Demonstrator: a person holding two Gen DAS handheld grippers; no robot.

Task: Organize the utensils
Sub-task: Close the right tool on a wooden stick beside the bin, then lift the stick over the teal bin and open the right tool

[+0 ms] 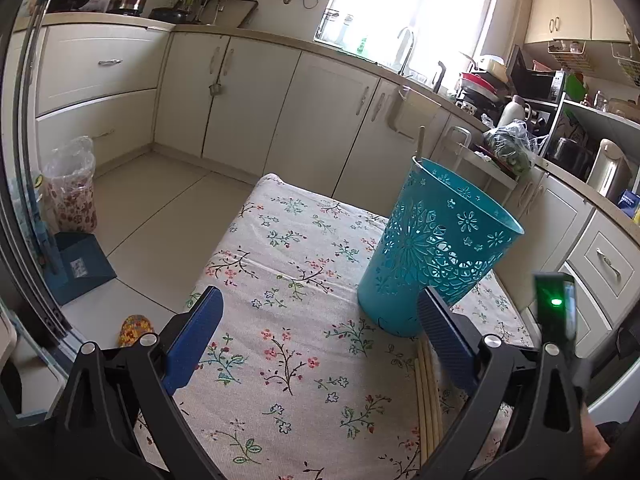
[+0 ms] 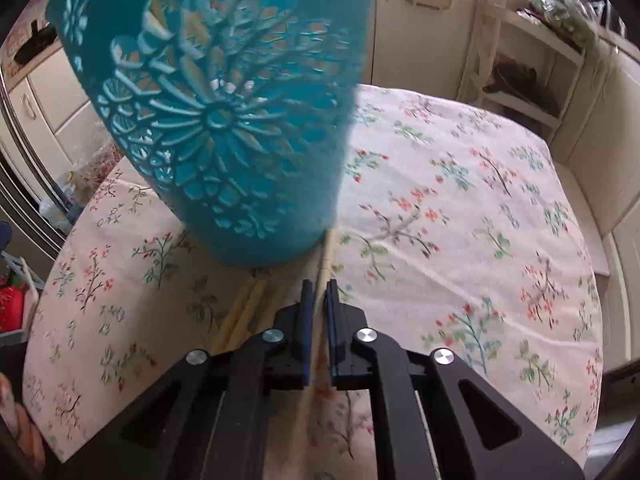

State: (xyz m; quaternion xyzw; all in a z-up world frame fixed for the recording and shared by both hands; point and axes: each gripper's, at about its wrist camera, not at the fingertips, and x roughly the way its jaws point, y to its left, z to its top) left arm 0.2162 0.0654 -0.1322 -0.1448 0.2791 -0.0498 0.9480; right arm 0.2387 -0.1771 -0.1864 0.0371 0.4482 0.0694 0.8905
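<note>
Now your right gripper (image 2: 319,286) is clenched on one chopstick (image 2: 325,258) running straight ahead along its fingers toward the teal holder (image 2: 224,120) just beyond, while your left gripper (image 1: 320,320) hangs released over the table (image 1: 280,248).

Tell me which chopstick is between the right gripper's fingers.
The rightmost chopstick, clamped by the right gripper; the other chopsticks lie loose to its left beside the teal holder.

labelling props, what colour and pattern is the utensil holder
The utensil holder is teal with cut-out floral lacework, clearest in the right wrist view.
</note>
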